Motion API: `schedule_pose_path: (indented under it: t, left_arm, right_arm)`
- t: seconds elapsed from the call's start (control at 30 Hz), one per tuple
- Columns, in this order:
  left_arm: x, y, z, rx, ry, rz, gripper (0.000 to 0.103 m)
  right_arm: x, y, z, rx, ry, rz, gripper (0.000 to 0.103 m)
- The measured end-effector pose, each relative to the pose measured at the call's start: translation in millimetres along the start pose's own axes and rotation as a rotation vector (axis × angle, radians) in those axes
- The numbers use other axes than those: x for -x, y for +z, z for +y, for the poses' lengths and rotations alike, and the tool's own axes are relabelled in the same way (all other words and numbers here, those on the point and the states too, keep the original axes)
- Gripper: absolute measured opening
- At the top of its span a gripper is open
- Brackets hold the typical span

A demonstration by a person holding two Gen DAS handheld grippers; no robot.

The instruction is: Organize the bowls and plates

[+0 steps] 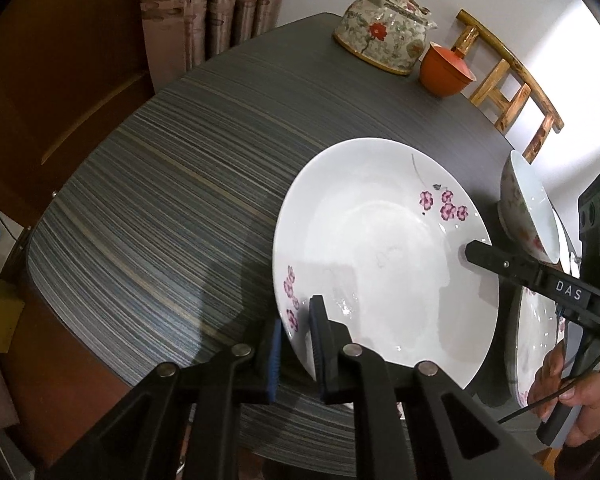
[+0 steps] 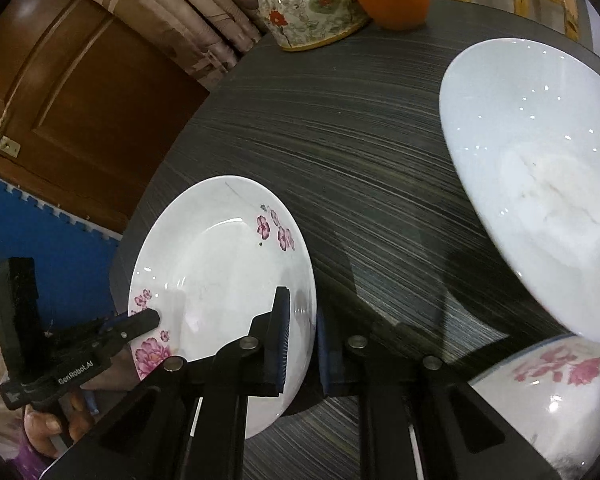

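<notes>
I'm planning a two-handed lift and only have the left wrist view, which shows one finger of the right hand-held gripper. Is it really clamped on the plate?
Observer: Yes. The right hand-held gripper has one pad inside the rim of the plate and one outside, closed on it.
Operator: Is there anything in the bowl beside it?
Observer: The bowl is white inside, with only a pale smear at the bottom.

Glossy glazed ceramic plate (image 1: 380, 248) on matt, streaky-grained table (image 1: 172, 200); wooden chair (image 1: 512, 88) beyond.
</notes>
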State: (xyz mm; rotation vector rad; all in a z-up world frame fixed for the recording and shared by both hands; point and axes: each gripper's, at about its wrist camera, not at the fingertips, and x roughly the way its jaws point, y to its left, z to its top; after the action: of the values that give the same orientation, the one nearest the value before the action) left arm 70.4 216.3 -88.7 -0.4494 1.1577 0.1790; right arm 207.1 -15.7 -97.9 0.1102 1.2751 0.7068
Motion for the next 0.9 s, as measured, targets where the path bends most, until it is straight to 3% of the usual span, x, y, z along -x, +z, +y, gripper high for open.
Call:
schedule_pose_path:
  t: [0.13,0.2,0.27,0.33,0.4,0.5,0.53,0.73,0.9]
  left_arm:
    - [6.4,-3.1,-4.9,-0.020,0.069,-0.027,0.017]
    - [11.5,-3.7,-7.4,-0.036,0.148,-0.039,0.036]
    - [20.4,-4.4,-11.1,-0.053,0.225,-0.077,0.040]
    - [31.3,-6.4,-14.6,-0.063,0.262,-0.114,0.040]
    - [42.1,-8.3,-18.3,-0.065,0.271,-0.153,0.040]
    - [63.8,-12.3,-39.4,-0.116,0.199,-0.213,0.040]
    - [70.2,-14.1,-53.1,-0.156,0.143,-0.217,0.040]
    - [52.7,-21.5,-129.1,-0.328,-0.152,-0.066,0.040]
    - [20.3,-18.3,-179.4,-0.476,-0.165,0.021,0.040]
  right_arm:
    - [-0.4,1.4,3.8,0.010,-0.009,-0.007,0.014]
    - [3.5,2.7,5.6,0.015,-0.022,-0.028,0.019]
    - [18.6,0.1,3.6,0.002,-0.009,-0.073,0.047]
    - [45.5,-10.6,-4.6,-0.043,0.024,-0.152,0.055]
    - [76.3,-29.6,-15.9,-0.098,0.070,-0.217,0.055]
    - [125.0,-71.6,-34.0,-0.175,0.102,-0.287,0.055]
    - [140.0,-88.6,-40.2,-0.202,0.108,-0.306,0.055]
    - [185.5,-178.2,-74.3,-0.372,0.086,-0.317,0.048]
    - [178.9,-219.4,-108.5,-0.530,0.125,-0.300,0.036]
